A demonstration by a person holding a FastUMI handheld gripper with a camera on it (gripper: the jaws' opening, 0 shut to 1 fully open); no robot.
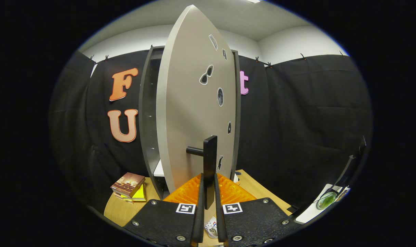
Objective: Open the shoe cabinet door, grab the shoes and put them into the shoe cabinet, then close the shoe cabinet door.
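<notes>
While my gripper (pixel 208 192) pinches the black door handle (pixel 210 164) at lower centre, jaws nearly together, the cabinet door (pixel 190 113) stands ajar.

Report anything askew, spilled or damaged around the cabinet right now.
Nothing is spilled or broken. The cabinet door stands partly open, as the task needs, with the tool closed on its black handle. Only the stack of books left of the cabinet sits slightly fanned, its edges not lined up.

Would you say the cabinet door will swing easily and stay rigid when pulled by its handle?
Probably rigid: the door looks like a flat board. It likely swings freely, standing ajar already. The gripper jaws clamp the black handle, which seems firm.
</notes>
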